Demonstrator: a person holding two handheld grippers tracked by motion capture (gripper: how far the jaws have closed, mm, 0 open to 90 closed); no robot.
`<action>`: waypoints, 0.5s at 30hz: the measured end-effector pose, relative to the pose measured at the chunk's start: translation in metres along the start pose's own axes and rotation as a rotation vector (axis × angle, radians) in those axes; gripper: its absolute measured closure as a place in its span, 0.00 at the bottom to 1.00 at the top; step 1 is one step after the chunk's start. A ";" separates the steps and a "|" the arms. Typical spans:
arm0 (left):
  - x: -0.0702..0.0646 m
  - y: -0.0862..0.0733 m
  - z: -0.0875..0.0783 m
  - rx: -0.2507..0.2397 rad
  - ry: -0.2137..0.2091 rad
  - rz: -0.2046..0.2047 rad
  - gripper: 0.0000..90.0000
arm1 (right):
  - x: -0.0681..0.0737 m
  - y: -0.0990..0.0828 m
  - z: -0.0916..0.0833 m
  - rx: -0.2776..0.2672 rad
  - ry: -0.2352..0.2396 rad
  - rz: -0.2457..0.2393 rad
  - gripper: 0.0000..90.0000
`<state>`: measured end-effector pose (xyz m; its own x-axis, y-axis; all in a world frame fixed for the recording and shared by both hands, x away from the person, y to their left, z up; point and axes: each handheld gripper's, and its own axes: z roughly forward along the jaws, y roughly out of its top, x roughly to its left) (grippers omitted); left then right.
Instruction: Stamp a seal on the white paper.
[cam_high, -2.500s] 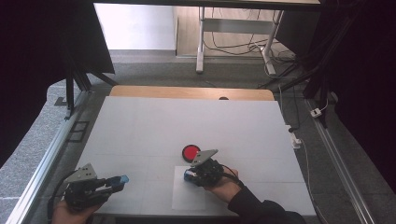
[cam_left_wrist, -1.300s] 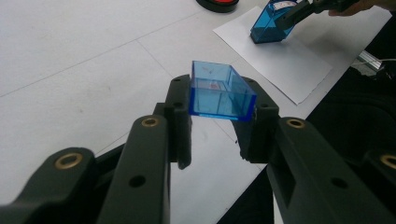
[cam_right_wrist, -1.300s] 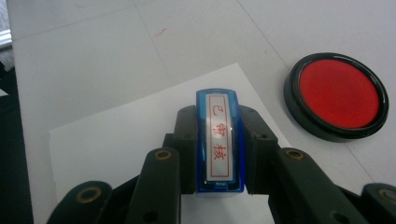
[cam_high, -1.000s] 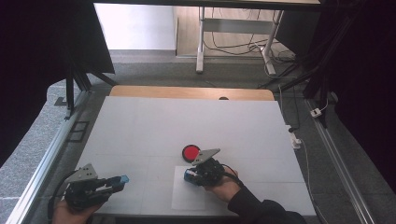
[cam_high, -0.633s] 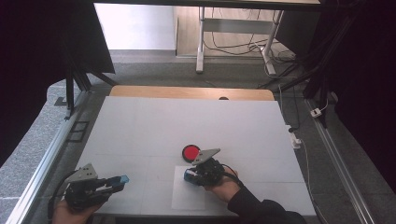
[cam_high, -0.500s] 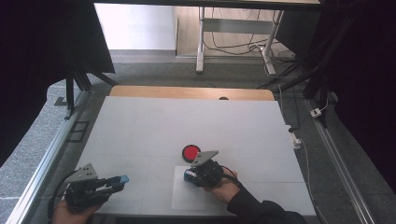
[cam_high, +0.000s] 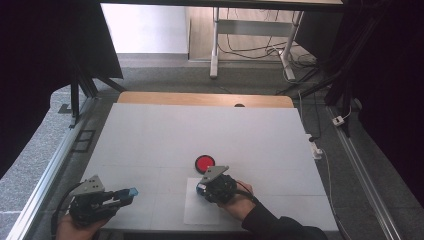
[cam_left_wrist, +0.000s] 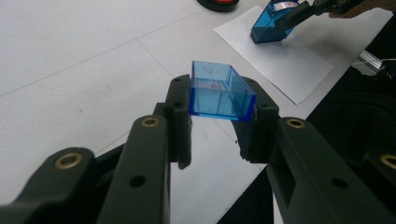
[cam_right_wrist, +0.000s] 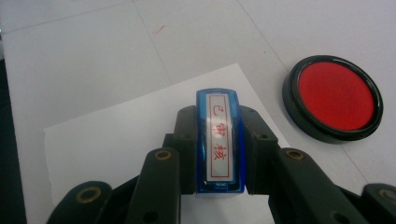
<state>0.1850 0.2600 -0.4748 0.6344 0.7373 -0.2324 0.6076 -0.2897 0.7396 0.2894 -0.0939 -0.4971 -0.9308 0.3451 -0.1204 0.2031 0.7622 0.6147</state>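
My right gripper (cam_right_wrist: 218, 140) is shut on a blue stamp (cam_right_wrist: 218, 137) with a white label and red characters, held over a white sheet of paper (cam_right_wrist: 116, 140). From above, the right gripper (cam_high: 204, 187) stands at the sheet's (cam_high: 200, 212) upper edge. A round red ink pad (cam_high: 204, 162) (cam_right_wrist: 335, 99) lies just beyond the sheet. My left gripper (cam_left_wrist: 219, 116) is shut on a clear blue stamp cap (cam_left_wrist: 219, 93); it rests at the near left of the table (cam_high: 127, 194). The left gripper view also shows the stamp (cam_left_wrist: 273, 23) on the paper (cam_left_wrist: 280, 51).
The white table top (cam_high: 200, 135) has a wooden strip (cam_high: 200, 99) along its far edge. Metal rails (cam_high: 45, 175) run down both sides. A desk frame and cables (cam_high: 250, 45) stand on the floor beyond the table.
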 end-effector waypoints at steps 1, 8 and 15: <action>0.000 0.000 0.000 0.001 -0.001 0.000 0.75 | -0.001 0.000 0.000 -0.006 0.016 0.024 0.80; 0.000 0.000 0.000 0.000 -0.002 0.000 0.75 | -0.008 -0.002 0.000 -0.021 0.047 0.046 0.79; 0.001 0.000 -0.001 -0.004 -0.007 -0.003 0.75 | -0.010 -0.003 0.000 -0.029 0.059 0.065 0.79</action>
<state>0.1850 0.2610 -0.4748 0.6355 0.7342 -0.2389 0.6079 -0.2851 0.7411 0.2979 -0.1000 -0.4978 -0.9323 0.3601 -0.0341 0.2557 0.7227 0.6422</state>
